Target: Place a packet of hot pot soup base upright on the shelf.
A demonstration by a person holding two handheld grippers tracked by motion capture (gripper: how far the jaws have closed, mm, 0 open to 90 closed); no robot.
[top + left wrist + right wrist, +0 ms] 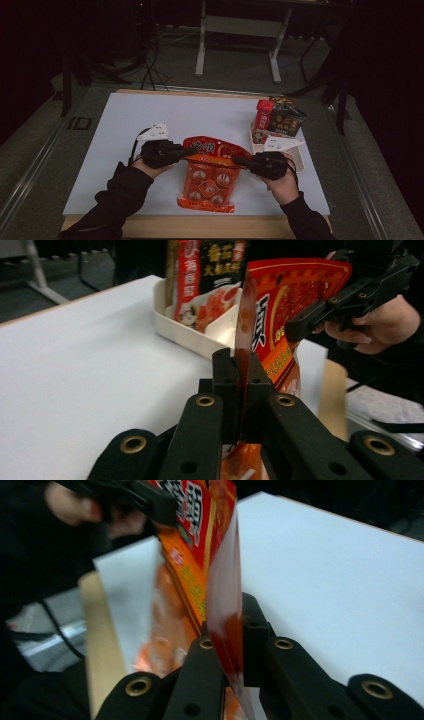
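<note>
A red and orange snack bag (pixel 209 175) hangs over the front middle of the white table (pixel 150 120), held up by its two side edges. My left gripper (pixel 191 150) is shut on the bag's left edge; in the left gripper view the red bag (pixel 280 305) stands pinched edge-on between the jaws of my left gripper (pixel 242 375). My right gripper (pixel 236 160) is shut on the bag's right edge, and in the right gripper view the bag (pixel 200 540) runs between the jaws of my right gripper (pixel 231 640). The other hand's gripper (pixel 345 300) shows beyond the bag.
A white tray (pixel 295 150) at the right of the table holds upright food packets (pixel 277 120), just behind my right hand. The table's wooden front edge (pixel 200 225) lies below the bag. A desk frame (pixel 240 30) stands on the floor beyond the table.
</note>
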